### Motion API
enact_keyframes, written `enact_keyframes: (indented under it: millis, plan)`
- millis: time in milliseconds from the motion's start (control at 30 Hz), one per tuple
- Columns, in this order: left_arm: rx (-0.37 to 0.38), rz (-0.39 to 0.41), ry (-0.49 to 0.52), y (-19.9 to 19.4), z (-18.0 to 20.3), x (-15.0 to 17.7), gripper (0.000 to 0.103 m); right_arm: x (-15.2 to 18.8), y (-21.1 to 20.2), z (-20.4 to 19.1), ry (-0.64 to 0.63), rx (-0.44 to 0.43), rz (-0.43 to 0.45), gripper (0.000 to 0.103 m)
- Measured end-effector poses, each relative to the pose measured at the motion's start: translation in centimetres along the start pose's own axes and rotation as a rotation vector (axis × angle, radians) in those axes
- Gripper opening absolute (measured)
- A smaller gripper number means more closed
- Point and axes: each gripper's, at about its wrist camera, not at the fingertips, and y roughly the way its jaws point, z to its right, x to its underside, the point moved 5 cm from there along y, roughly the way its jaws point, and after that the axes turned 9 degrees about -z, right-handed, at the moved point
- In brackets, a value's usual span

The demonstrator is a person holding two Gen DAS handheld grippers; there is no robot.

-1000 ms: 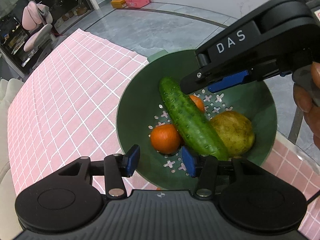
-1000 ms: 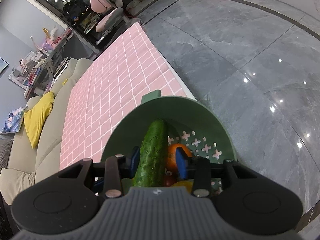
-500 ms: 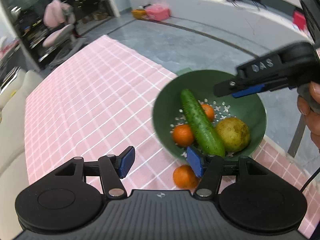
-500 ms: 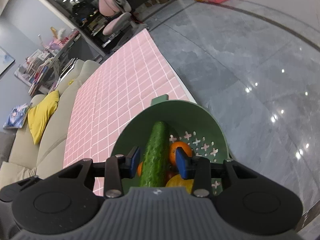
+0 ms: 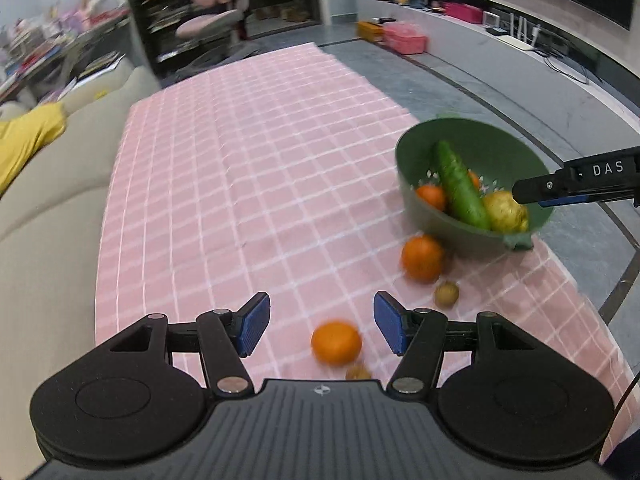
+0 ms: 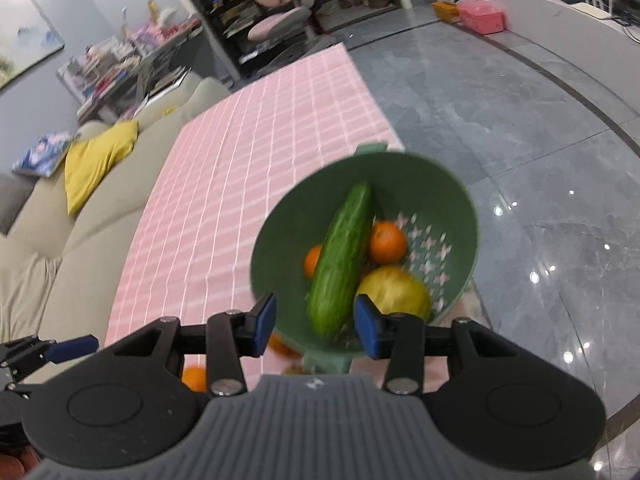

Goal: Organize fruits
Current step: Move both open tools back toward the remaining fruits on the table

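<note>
loose orange [image 5: 337,342] lying on pink cloth [image 5: 256,168] just ahead of the left gripper [image 5: 322,324], its jaws gaping empty, nearer than the right gripper [image 6: 315,320], hovering agape over the green bowl [image 6: 440,184].

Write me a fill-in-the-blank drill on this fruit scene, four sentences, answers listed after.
1. The long green item in the green colander is a ____.
2. The number of oranges lying loose on the pink tablecloth is ____.
3. The left gripper has its jaws ____.
4. The yellow fruit lies inside the ____.

Answers: cucumber; two; open; colander
</note>
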Motion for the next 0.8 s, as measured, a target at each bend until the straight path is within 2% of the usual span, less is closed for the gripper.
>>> enact_keyframes:
  millis: [167, 433, 533, 700, 800]
  plan:
    - [0.001, -0.002, -0.044, -0.6, -0.8, 2.9, 0.07, 2.0, -0.2, -2.0, -0.046, 0.004, -0.013, 0.042]
    - [0.07, 0.005, -0.149, 0.6, -1.6, 7.2, 0.07, 6.4, 0.6, -4.7, -0.154, 0.049, -0.021, 0.046]
    - [0.064, -0.009, -0.138, 1.1, -1.5, 7.5, 0.07, 7.6, 2.0, -5.0, -0.21, 0.093, -0.048, 0.046]
    - [0.079, -0.014, -0.135, 2.0, -1.4, 7.4, 0.07, 8.4, 4.1, -5.2, -0.23, 0.125, -0.076, 0.046]
    - [0.066, -0.006, -0.095, 2.8, -0.9, 7.1, 0.07, 8.6, 4.9, -5.3, -0.231, 0.134, -0.076, 0.046]
